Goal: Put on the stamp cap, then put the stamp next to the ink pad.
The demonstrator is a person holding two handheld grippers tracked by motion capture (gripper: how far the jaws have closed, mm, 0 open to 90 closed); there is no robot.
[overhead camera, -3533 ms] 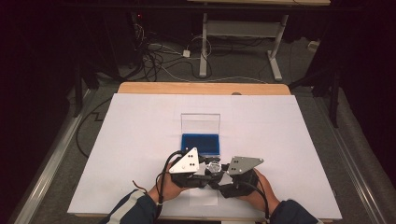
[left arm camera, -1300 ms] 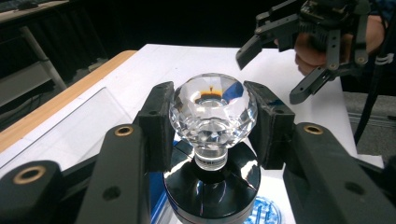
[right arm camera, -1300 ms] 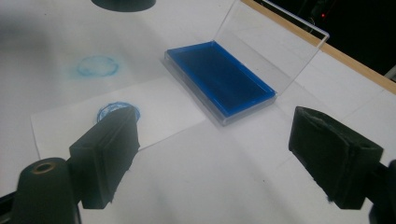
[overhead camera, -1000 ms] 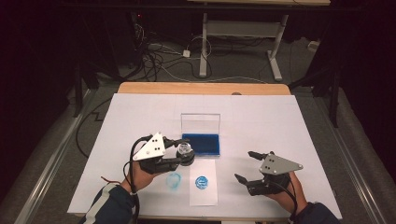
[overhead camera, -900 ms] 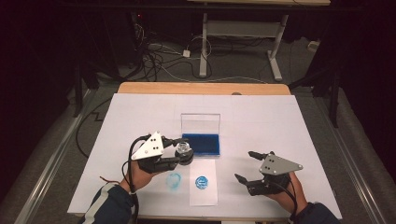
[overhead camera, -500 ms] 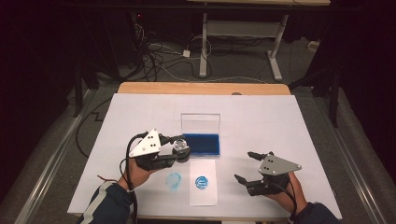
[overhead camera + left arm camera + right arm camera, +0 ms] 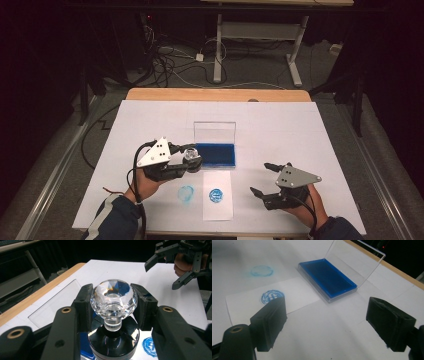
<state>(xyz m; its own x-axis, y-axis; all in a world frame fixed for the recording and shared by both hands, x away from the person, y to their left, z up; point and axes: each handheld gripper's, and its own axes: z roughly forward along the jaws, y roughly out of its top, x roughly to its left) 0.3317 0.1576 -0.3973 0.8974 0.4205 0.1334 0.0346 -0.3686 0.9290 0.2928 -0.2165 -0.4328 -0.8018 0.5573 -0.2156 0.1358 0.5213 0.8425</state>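
Note:
A stamp (image 7: 191,158) with a faceted clear knob (image 7: 113,298) and a round black base (image 7: 113,340) is held by its knob in my left gripper (image 7: 190,161) (image 7: 113,307), which is shut on it. It hangs at the left front corner of the blue ink pad (image 7: 216,154) (image 7: 327,277), whose clear lid (image 7: 215,132) stands open. A white card (image 7: 218,205) (image 7: 294,293) with a round blue print (image 7: 216,195) (image 7: 272,296) lies in front of the pad. My right gripper (image 7: 258,177) (image 7: 329,322) is open and holds nothing, to the right of the card.
A fainter blue ring print (image 7: 186,194) (image 7: 261,270) marks the white table sheet (image 7: 300,130) left of the card. The wooden table edge (image 7: 215,94) runs along the back. Cables and a desk frame (image 7: 220,55) stand on the floor beyond.
The two grippers, close together at the front 3.5 s ago, have parted. Over the last second my left gripper has drifted slightly left with the stamp. The right has stayed still.

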